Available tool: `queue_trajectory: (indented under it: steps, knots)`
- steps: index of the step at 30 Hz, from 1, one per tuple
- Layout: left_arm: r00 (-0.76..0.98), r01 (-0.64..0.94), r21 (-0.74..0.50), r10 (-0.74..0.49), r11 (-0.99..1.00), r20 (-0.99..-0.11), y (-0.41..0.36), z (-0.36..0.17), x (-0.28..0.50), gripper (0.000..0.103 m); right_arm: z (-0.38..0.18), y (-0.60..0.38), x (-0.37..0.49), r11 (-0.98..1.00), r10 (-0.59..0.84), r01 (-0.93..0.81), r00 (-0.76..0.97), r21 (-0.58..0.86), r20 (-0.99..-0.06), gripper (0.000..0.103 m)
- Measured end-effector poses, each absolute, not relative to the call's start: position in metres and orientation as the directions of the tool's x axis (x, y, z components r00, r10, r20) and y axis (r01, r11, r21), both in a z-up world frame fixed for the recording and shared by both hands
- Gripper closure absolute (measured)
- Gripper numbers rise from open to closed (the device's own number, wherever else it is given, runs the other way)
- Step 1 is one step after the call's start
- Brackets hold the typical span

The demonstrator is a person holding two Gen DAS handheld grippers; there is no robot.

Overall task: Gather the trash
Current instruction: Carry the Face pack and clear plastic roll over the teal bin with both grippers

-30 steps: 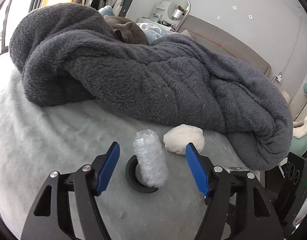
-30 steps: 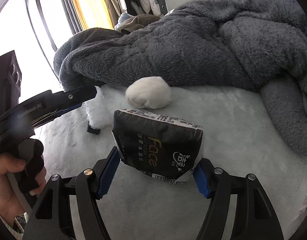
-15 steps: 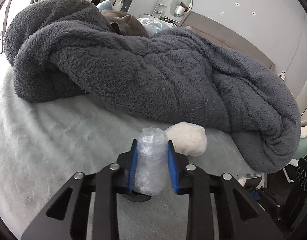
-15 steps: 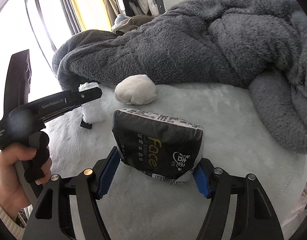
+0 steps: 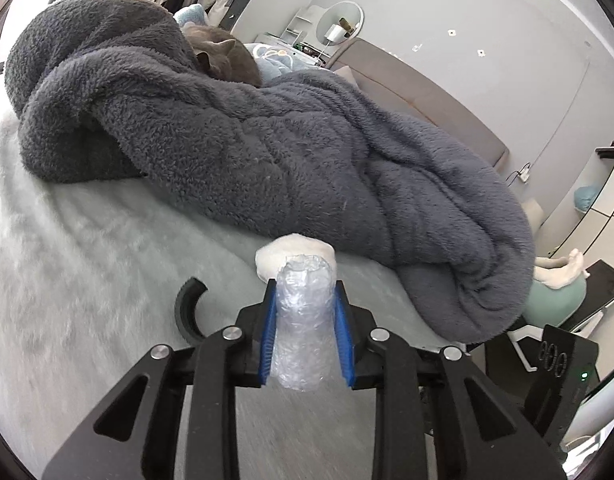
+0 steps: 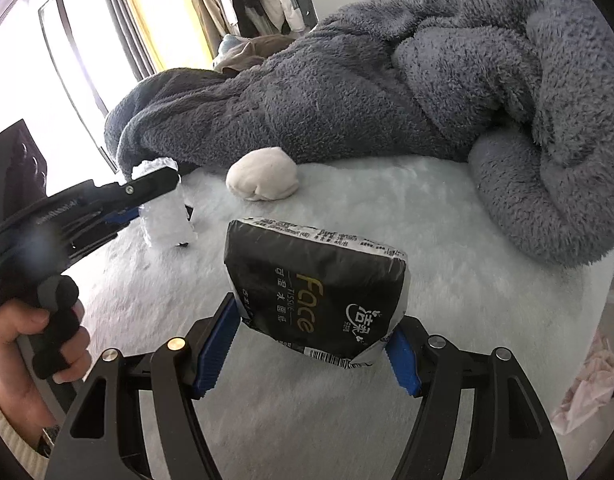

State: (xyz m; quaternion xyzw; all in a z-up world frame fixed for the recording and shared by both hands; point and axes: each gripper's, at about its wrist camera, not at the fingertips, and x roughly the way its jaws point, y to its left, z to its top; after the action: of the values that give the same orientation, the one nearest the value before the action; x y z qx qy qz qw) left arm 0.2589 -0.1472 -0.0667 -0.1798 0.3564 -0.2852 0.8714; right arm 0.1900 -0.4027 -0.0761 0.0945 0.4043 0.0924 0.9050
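My left gripper [image 5: 305, 334] is shut on a roll of clear bubble wrap [image 5: 303, 324] and holds it just above the pale fluffy bed cover [image 5: 87, 260]. The roll also shows in the right wrist view [image 6: 165, 210], held in the left gripper [image 6: 155, 184] at the left. A black ring-shaped piece [image 5: 187, 310] lies on the cover left of the roll. A white crumpled wad [image 5: 295, 250] lies just behind it, also seen in the right wrist view [image 6: 263, 180]. My right gripper [image 6: 307, 344] is shut on a black tissue pack [image 6: 315, 288] marked "Face".
A big grey fleece blanket [image 5: 267, 140] is heaped across the bed behind the trash, with a grey cat [image 5: 223, 58] lying on it. The bed's edge drops off at the right, where a black device [image 5: 563, 372] and a pink cloth [image 6: 587, 380] sit below.
My left gripper closed on the bubble wrap roll and lifted it off the black ring, which now lies to its left. The right gripper kept holding the tissue pack.
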Motion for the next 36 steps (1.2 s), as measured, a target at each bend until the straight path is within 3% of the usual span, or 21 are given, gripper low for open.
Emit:
queue_trajectory:
  steps: [10, 25, 36]
  knots:
    - [0.557, 0.327, -0.553, -0.629, 0.766, -0.543, -0.119, -0.066, 0.222, 0.075, -0.077, -0.388, 0.17, 0.967, 0.249, -0.119, 0.629, 0.226, -0.736, 0.034]
    - [0.603, 0.323, -0.374, -0.493, 0.87, -0.627, -0.079, -0.059, 0.161, 0.075, -0.061, -0.352, 0.145, 0.939, 0.322, -0.12, 0.631, 0.321, -0.706, 0.034]
    - [0.65, 0.188, -0.323, -0.364, 0.928, -0.667, -0.003, -0.066, 0.138, 0.075, -0.05, -0.27, 0.143, 0.915, 0.403, -0.244, 0.6, 0.321, -0.691, 0.034]
